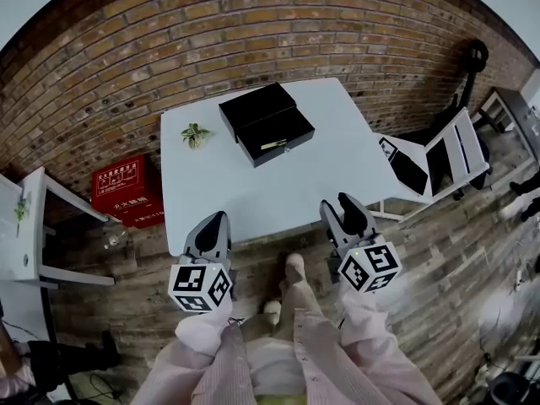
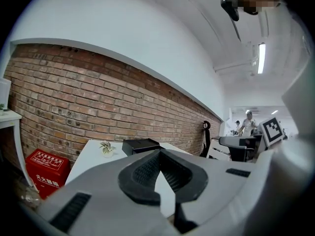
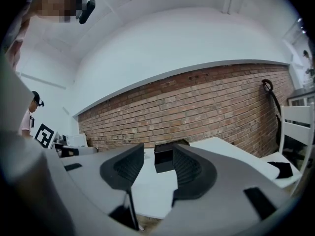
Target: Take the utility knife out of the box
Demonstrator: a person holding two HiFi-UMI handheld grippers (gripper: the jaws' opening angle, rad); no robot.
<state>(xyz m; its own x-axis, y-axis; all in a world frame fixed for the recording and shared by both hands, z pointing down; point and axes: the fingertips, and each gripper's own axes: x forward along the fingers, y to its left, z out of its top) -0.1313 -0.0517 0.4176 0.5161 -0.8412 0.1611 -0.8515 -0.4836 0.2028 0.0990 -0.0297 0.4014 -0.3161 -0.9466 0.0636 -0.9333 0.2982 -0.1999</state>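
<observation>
A black box lies open at the far middle of the white table, its lid set behind it. Inside the box lies a slim yellowish item, probably the utility knife. Both grippers hover at the table's near edge, well short of the box. My left gripper is shut with nothing in it; its jaws meet at the tips. My right gripper is open and empty, and the box shows between its jaws in the right gripper view. The box also shows beyond the jaws in the left gripper view.
A small potted plant stands on the table left of the box. A red case sits on the floor by the brick wall. A white chair stands to the table's right. Another white table is at the left.
</observation>
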